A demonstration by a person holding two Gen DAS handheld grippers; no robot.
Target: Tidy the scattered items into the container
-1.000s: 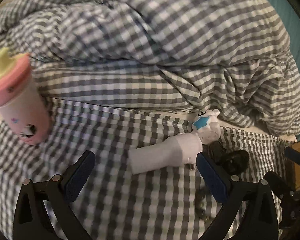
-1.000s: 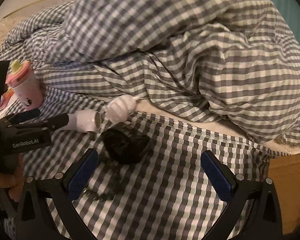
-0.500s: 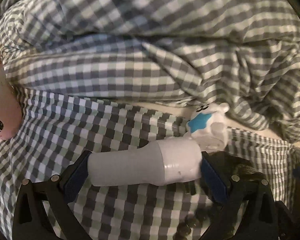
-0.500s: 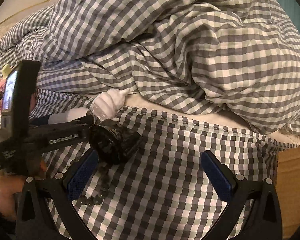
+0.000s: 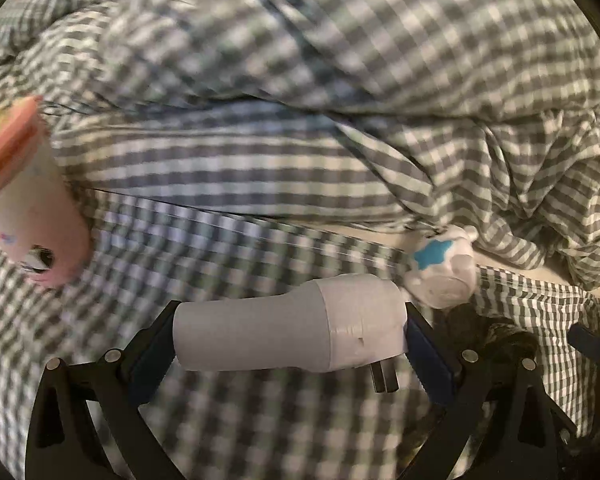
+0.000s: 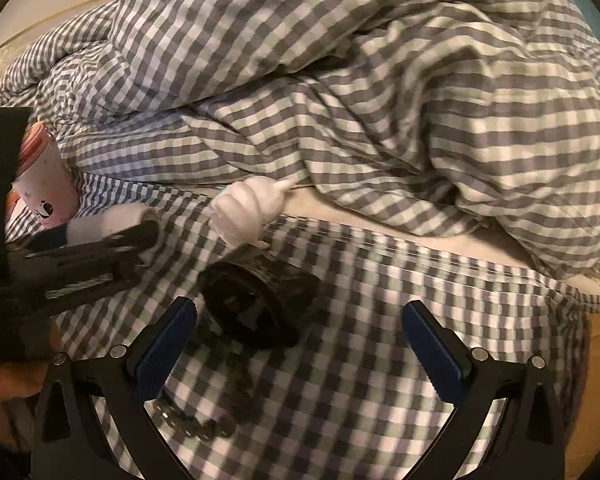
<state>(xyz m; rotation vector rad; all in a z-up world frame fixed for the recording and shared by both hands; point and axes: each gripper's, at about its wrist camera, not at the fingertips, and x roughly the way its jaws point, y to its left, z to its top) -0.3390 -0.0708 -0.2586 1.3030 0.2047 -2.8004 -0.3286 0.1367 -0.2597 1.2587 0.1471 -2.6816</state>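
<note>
Left tool (image 5: 290,336) has the plug adapter (image 5: 288,326) crosswise between its fingers, above the bed sheet (image 5: 220,248). Figurine (image 5: 444,268) just right-behind the adapter, at the sheet's back edge. Cup (image 5: 32,200) far left, leaning. Bunched duvet (image 5: 340,80) behind everything. Right tool (image 6: 300,340): pouch (image 6: 252,304) lies between its fingers toward the left one, bead string (image 6: 188,424) in front of the pouch.
</note>
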